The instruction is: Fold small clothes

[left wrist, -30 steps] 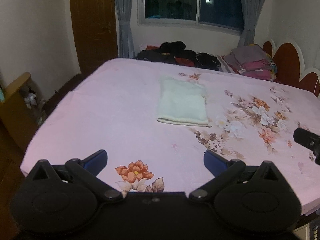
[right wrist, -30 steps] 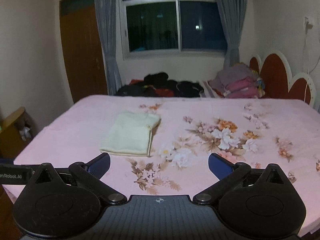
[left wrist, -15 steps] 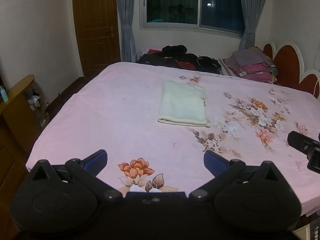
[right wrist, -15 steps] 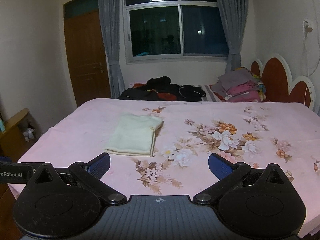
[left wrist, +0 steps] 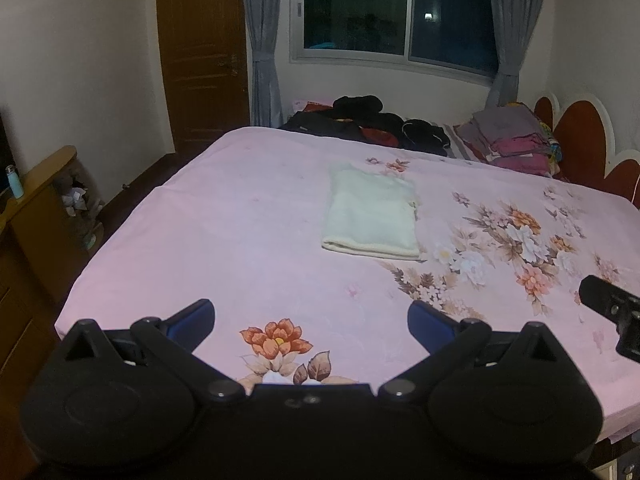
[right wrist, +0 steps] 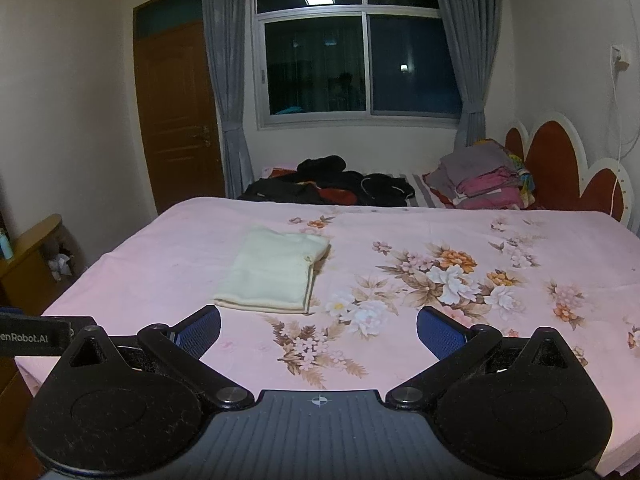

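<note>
While the folded cream garment lies flat mid-bed, both claws hover at the near edge. Left claw and right claw are spread wide, holding nothing.

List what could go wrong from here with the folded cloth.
1. The cloth lies loosely folded, its right-hand layers showing; a pinch there by the open right gripper may catch only one layer and undo the fold.
2. The open left gripper hangs near the bed edge; dragging the cloth that way could pull it off.
</note>
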